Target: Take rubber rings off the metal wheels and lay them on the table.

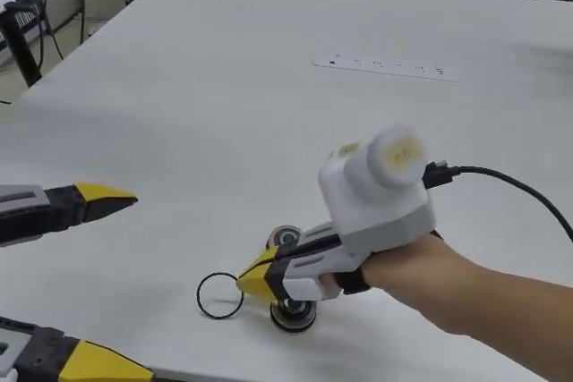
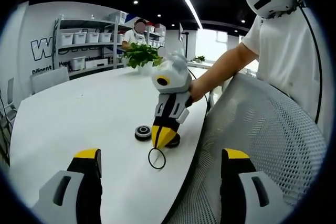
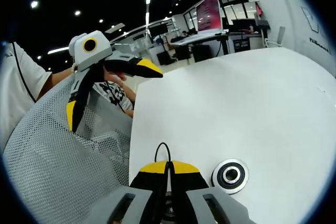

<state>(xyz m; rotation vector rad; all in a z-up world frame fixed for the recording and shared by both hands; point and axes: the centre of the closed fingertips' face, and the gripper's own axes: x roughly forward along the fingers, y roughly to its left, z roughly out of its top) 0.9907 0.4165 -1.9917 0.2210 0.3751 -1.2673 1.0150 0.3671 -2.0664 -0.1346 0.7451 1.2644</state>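
Head view: the right hand-held gripper (image 1: 246, 282) had its jaws closed, tips low at the desk (image 1: 269, 87), on the edge of a rubber ring (image 1: 219, 295) that lay flat just left of them. It seemed pinched, so the step looked like laying down a ring already off. One metal wheel (image 1: 293, 315) sat under the jaws, with a second wheel (image 1: 286, 239) just behind. The left hand-held gripper (image 1: 143, 285) hung wide open, holding nothing, apart to the left. A power strip (image 1: 385, 67) lay far off, with plenty of bare desk beyond. Left gripper view: ring and both wheels sat close to the near desk edge, a mesh chair back (image 2: 262, 129) right past it. Right gripper view: the second wheel wore a dark rim, likely its ring. The next move called for letting go, lifting, then steadying a wheel and peeling its ring, pulling inward, away from the edge.
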